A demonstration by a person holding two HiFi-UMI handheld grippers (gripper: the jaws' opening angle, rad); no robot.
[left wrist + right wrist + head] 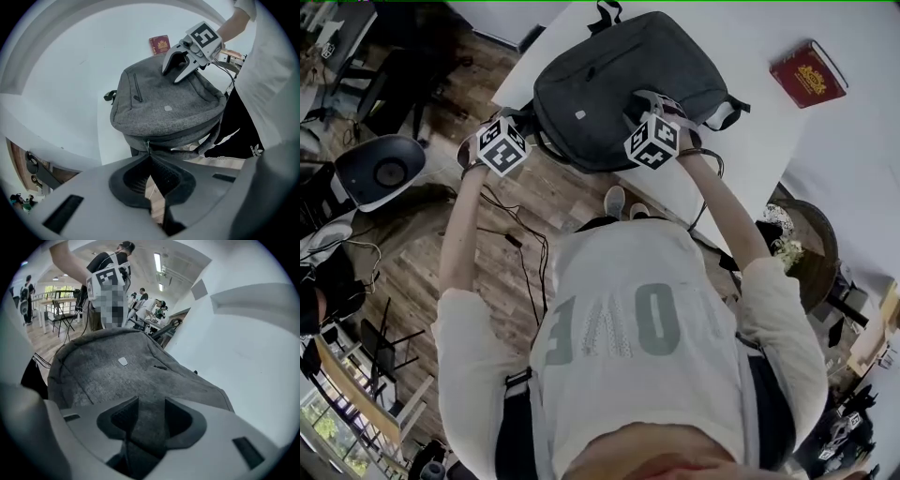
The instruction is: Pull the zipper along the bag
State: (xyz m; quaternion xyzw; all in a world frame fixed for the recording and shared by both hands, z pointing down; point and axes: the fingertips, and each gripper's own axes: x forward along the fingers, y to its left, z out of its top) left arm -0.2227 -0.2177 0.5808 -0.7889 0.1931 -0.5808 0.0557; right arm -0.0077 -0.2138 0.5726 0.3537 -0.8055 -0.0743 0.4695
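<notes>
Because the bag (pixel 619 84) is soft grey cloth that sags and folds, it will likely give rather than resist when the zip (pixel 183 137) is drawn. It needs one grip on the slider and another to brace it.

At the left, the left gripper (pixel 149 154) has its jaws fully together. The small metal pull (pixel 146 142) hangs right into their tips and appears to be pinched there, at the bag's near end. That pull is thin and smooth, so I judge it could slip out if tugged at an angle. Drawing it in line with the zip looks safer.

In the middle, the bag lies flat on the white table (pixel 741 28), its near end jutting over the edge towards the person. It looks lightly filled and not heavy. On so smooth a top it would probably slide towards whichever side is pulled.

At the right, the right gripper (pixel 143 411) sits on the bag's top panel with its jaws about halfway in. A ridge of cloth fills the gap, and the pads seem to press on it. That hold is on loose fabric, so it may stretch before it braces; a hold nearer the zip would be firmer. Further right, a red book (pixel 807 73) lies well apart from the bag.
</notes>
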